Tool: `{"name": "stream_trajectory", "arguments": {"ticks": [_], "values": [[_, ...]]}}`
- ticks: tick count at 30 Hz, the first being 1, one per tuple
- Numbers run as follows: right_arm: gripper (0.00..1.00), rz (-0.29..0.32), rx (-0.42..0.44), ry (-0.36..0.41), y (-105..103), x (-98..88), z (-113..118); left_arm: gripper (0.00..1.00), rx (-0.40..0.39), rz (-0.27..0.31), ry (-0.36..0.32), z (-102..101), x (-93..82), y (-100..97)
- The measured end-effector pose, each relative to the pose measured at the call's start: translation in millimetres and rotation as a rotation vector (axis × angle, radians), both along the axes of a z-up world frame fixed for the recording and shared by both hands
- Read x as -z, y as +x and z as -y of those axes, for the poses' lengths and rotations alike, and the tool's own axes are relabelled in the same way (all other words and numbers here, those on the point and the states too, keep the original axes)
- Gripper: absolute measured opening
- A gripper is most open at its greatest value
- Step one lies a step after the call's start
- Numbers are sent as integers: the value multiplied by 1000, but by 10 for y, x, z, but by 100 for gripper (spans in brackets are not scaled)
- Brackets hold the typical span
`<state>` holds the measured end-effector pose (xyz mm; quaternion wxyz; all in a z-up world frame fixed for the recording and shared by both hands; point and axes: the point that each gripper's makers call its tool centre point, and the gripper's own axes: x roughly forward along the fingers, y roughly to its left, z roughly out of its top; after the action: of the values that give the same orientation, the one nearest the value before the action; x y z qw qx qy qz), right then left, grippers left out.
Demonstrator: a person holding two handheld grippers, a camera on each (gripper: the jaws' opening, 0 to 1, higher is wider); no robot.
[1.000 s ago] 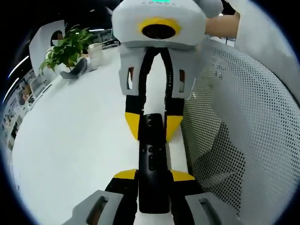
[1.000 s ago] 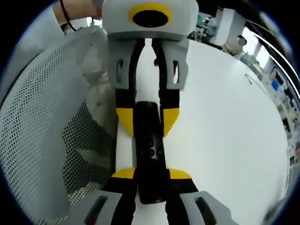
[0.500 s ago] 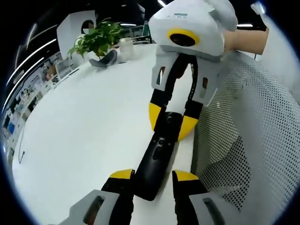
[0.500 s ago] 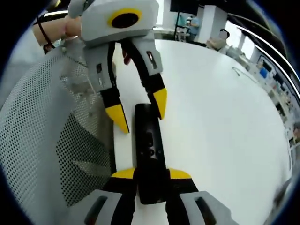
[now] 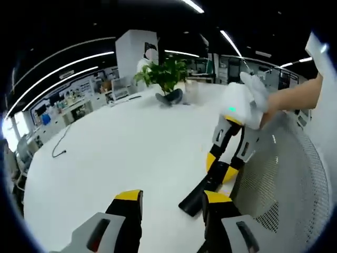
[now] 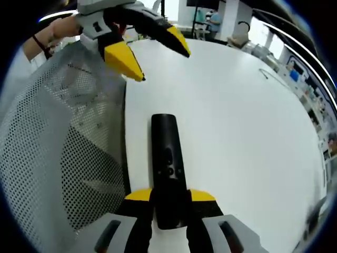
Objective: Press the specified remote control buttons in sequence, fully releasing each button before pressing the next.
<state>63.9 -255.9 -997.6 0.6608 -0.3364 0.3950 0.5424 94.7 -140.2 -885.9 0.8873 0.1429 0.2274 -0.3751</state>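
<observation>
Two grippers face each other over our white counter (image 6: pixel 247 137). Low in the centre of the right gripper view, our right gripper (image 6: pixel 171 196) pinches the near end of the black remote control (image 6: pixel 167 158), which lies flat on the counter beside a perforated mesh chair (image 6: pixel 63 158). At the upper left of that view, our left gripper (image 6: pixel 152 50) hangs spread and apart from the remote. In the left gripper view a potted plant (image 5: pixel 164 76) stands at upper centre.
</observation>
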Motion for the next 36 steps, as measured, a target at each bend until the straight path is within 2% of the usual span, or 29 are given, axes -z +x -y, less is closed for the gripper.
{"name": "stream_trajectory", "arguments": {"ticks": [3,5,7,12,15,17,20,24,26,27,29,31,34,36], "values": [[21,4,8,1,-11,-2,2,53,-85,47,-66,-134,-153,36],[21,6,24,10,-11,-5,3,55,-140,114,-128,-211,-276,71],[21,6,42,22,-13,-9,2,58,-195,145,-167,-291,-320,84],[22,9,70,29,-19,-15,3,68,-239,227,-138,-392,-326,92],[22,9,84,35,-21,-15,0,77,-252,285,-165,-407,-378,86],[22,10,88,38,-20,-16,-2,82,-285,300,-187,-464,-390,93],[22,15,99,50,-25,-19,-3,85,-338,324,-182,-576,-417,126],[22,19,122,68,-27,-22,-8,86,-382,387,-256,-649,-552,145],[22,21,129,74,-31,-23,-14,89,-398,449,-303,-691,-660,145],[22,22,135,78,-37,-24,-18,91,-434,475,-314,-762,-696,140],[22,26,138,82,-50,-23,-25,97,-511,501,-293,-922,-675,130],[21,26,137,84,-55,-22,-30,100,-571,498,-284,-1040,-623,113],[21,24,137,85,-50,-23,-32,100,-607,458,-351,-1106,-587,123],[21,23,132,82,-47,-22,-31,100,-596,443,-325,-1104,-545,144]]}}
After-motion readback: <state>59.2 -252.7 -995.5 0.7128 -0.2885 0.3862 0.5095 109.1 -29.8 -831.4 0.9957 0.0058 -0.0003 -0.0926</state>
